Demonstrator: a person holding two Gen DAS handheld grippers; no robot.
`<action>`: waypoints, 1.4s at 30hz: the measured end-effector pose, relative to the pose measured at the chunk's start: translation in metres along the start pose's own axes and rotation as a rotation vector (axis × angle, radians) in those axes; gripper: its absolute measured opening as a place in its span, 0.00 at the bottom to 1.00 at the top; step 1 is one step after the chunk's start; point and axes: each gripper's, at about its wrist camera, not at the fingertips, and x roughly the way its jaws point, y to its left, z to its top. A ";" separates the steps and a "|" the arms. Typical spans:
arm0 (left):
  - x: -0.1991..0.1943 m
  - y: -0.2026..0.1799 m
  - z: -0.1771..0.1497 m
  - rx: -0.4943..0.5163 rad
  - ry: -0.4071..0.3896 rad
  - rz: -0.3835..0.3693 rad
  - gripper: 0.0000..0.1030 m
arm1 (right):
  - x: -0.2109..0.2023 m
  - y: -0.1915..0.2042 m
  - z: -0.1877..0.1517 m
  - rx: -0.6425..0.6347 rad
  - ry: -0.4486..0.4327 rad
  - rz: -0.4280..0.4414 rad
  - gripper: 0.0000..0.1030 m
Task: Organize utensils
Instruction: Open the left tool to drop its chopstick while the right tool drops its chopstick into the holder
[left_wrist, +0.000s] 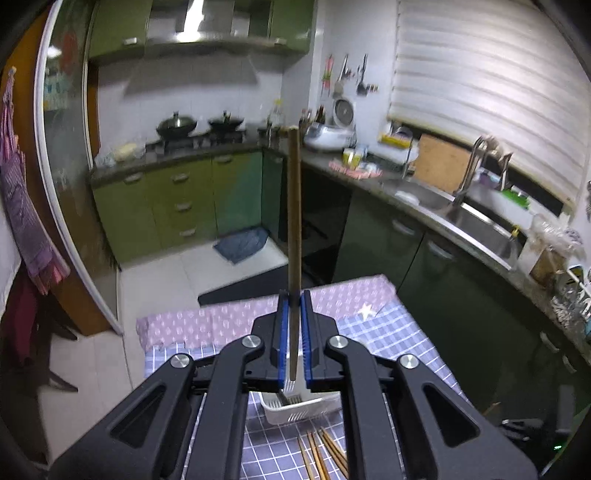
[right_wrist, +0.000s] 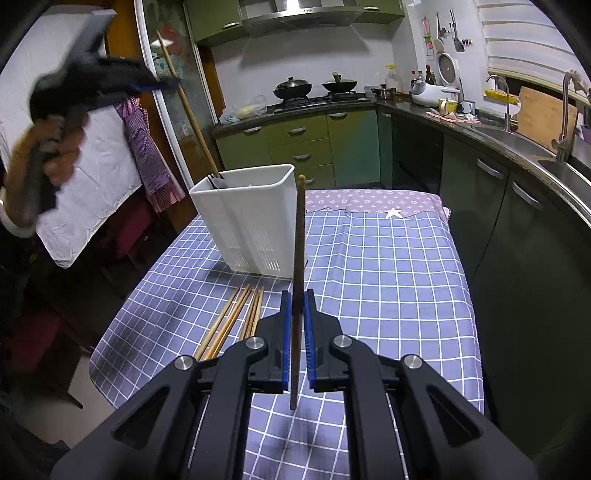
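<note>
1. Clearly each hand-held gripper is pinching one dark chopstick so it can go into the white basket (right_wrist: 255, 218) on its own. The left hand-held gripper (left_wrist: 294, 302) has its pads pressed together on its chopstick (left_wrist: 294, 206), which points away past the fingertips.
2. The right hand-held gripper (right_wrist: 297, 299) pinches the other dark chopstick (right_wrist: 300, 236) the same way, just right of the basket, over the checked table (right_wrist: 388, 277).
3. In the right wrist view a person's hand (right_wrist: 55, 147) holds the left tool high, left of the basket; a light stick in its jaws slants down into the basket, probably for dropping in.
4. Count: one basket and one chopstick in each gripper. About six loose light chopsticks (right_wrist: 236, 317) lie in a bundle just in front of the basket, waiting their turn; blur and overlap make that count uncertain.
</note>
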 end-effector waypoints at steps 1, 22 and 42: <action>0.006 0.001 -0.004 -0.003 0.018 -0.003 0.06 | -0.002 0.000 0.002 0.001 -0.002 0.004 0.07; 0.003 0.012 -0.058 0.006 0.113 0.010 0.44 | -0.014 0.035 0.178 0.038 -0.340 0.050 0.07; 0.041 0.017 -0.165 -0.059 0.488 -0.046 0.57 | 0.081 0.046 0.153 -0.019 -0.150 -0.020 0.15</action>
